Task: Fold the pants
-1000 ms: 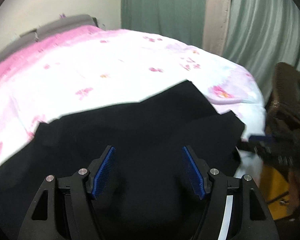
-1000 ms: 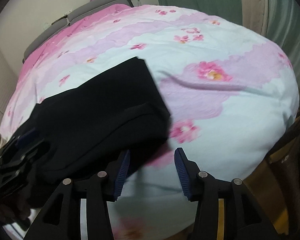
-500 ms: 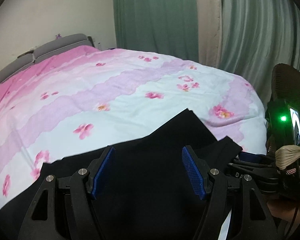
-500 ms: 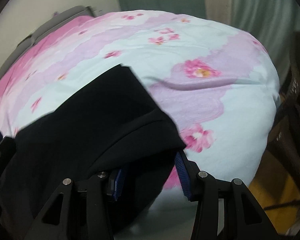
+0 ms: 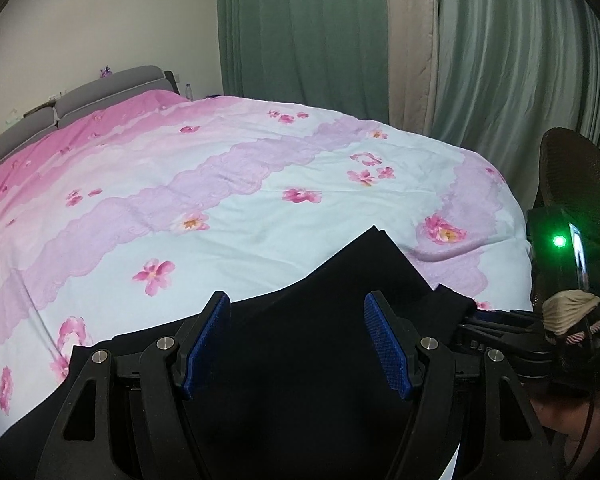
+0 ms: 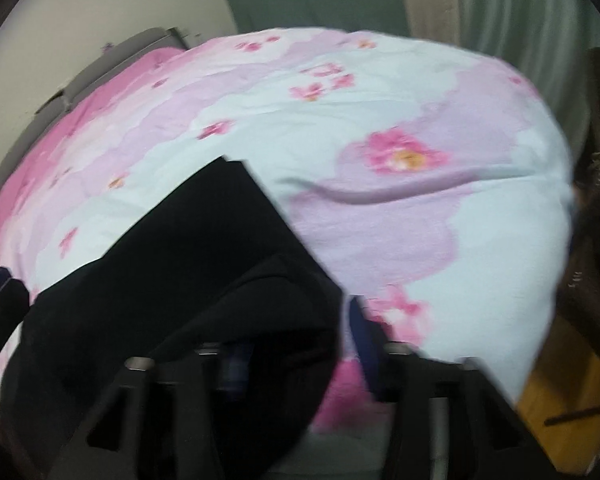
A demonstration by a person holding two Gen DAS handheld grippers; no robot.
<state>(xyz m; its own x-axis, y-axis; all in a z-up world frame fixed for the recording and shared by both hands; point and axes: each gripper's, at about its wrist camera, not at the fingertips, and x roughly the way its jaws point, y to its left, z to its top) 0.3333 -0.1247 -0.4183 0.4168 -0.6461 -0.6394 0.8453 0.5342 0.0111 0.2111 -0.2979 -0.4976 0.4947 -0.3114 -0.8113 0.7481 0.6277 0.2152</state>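
Two blue pads of left hand-held gripper (image 5: 296, 344) apart above black pants (image 5: 300, 392) on flowered bed (image 5: 260, 208), gripping nothing. Blurred right-wrist view: right hand-held gripper (image 6: 296, 344) closing, pants corner (image 6: 228, 280) between pads; contact unclear.

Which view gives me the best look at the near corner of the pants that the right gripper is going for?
Right wrist view: though blurred, it shows the black pants edge lying between the closing jaws of the right gripper. Left wrist view shows only that gripper from the side, reaching the pants' edge.
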